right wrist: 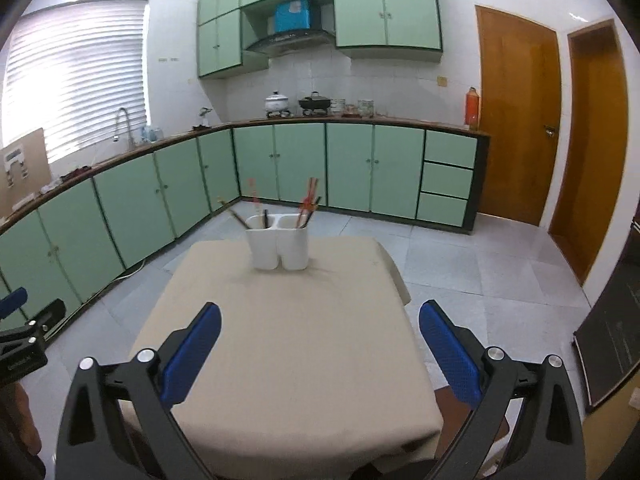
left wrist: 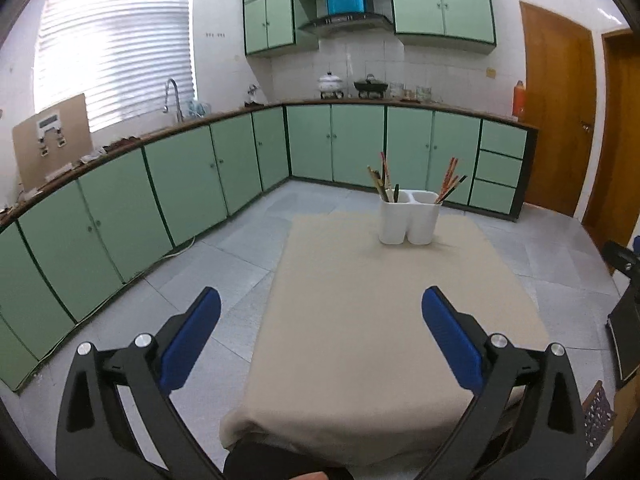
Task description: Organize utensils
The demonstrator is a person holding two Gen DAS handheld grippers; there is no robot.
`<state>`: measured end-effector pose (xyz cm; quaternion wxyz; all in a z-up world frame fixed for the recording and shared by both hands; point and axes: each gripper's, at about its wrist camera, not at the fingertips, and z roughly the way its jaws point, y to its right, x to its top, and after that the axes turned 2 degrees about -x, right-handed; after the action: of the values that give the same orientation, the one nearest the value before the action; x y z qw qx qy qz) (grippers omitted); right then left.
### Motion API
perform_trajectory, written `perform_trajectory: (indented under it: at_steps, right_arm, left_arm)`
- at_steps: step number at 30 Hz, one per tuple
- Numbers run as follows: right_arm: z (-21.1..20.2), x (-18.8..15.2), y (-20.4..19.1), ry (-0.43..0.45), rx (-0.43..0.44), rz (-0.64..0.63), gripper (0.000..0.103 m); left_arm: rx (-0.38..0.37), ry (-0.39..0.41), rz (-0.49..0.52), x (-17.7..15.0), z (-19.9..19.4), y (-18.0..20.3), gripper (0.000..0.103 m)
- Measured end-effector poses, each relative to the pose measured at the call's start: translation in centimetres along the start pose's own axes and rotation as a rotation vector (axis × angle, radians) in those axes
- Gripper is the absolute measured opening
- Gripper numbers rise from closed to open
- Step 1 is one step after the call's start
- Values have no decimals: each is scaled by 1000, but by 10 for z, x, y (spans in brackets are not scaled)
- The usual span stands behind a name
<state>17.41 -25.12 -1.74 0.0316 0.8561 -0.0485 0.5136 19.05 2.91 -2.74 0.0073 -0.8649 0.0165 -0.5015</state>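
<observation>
Two spread, empty tools face a white utensil holder on a cloth-covered worktop.

The left tool (left wrist: 320, 300) and right tool (right wrist: 320, 316) hover over the near edge of the worktop (right wrist: 300, 340). The two-compartment holder (left wrist: 408, 218) stands toward the far end, chopsticks (left wrist: 382, 178) upright in both compartments.

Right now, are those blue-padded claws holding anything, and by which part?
Nothing is held. The left gripper and right gripper are both open above the beige-clothed table; chopsticks stay in the white two-compartment holder.
</observation>
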Motion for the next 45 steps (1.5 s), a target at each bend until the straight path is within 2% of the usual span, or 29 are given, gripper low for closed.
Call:
perform_trajectory:
  at_steps: [3,8,16,19,24,32,36,40,45]
  right_arm:
    - [-25,-11,-8,27,-8,-26,97]
    - [-60,-30,-14,38,6,-38,97]
    - [-104,-58,-9,46,45,-9,97]
    - [-118,-67,-10,65,37,-25,97]
    - [-132,-78,-5,71,35,-20,97]
    - [-127,-81,-2,49,34,-13,97]
    - [-134,-84,3,64,35,4,97]
    - [-145,-83,5,121,3,8,97]
    - [-150,-83,7,128,8,18,97]
  left_arm:
    - [-16,16,-33,-16,-33,0,98]
    - [24,-3,-66,-39,-75,0,98]
    - [-4,5,-120,-69,-134,-2,98]
    - [27,14,-101,-74,-146,4,98]
    - [44,27,-135,-83,-166,0,98]
    - [70,48,-147,-82,-181,0,98]
    - [57,64,-146,-83,-188,3,98]
    - [53,87,-140,-85,-198,6,98]
    - [51,103,-140,-88,-206,8,98]
